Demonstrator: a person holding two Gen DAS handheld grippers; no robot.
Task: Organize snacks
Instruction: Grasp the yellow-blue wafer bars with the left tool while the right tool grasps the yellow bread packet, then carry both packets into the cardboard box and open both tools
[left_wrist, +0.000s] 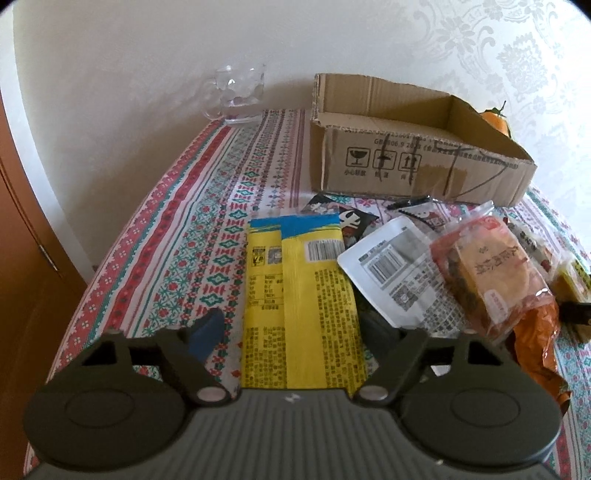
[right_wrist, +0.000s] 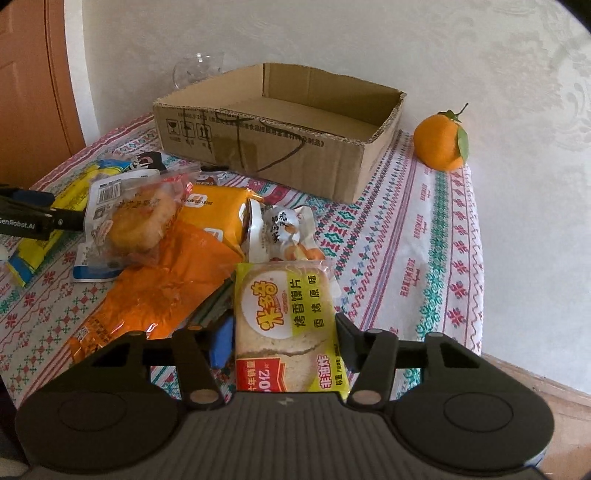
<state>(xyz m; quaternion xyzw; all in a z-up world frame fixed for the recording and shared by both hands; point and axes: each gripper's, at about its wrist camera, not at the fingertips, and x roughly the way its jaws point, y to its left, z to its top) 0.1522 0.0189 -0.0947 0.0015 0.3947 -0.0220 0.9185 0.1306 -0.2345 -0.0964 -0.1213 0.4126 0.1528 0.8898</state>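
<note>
snacks lie in a loose heap on the patterned red, green and white tablecloth (right_wrist: 424, 229), in front of the shallow open brown cardboard box (right_wrist: 280, 140), which looks empty as far as its floor shows. the left gripper (left_wrist: 295, 325) has its jaws partly closed around a long yellow and blue foil packet (left_wrist: 299, 295), one blue pad on each side; the right gripper (right_wrist: 284, 332) straddles a yellow-green clear-fronted packet of toasted bread slices (right_wrist: 284, 317) the same way.

i judge both are at the grasp. to do it well, each should squeeze only until the wrapper firms, since the slices could crack, then lift straight up so the neighbouring white pouch (left_wrist: 399, 273) and crinkled orange bag (right_wrist: 162, 288) are not dragged, and carry high over the box's front wall.

whether the pads already press the wrappers i cannot tell: the left packet hides the contact, and the right gripper's far pad is half covered. packets deep in the heap are overlapped and unreadable. the clear glass mug (left_wrist: 240, 92) is hard to make out against the wall, and the orange fruit with a leaf (right_wrist: 443, 142) sits apart, near the table edge.
</note>
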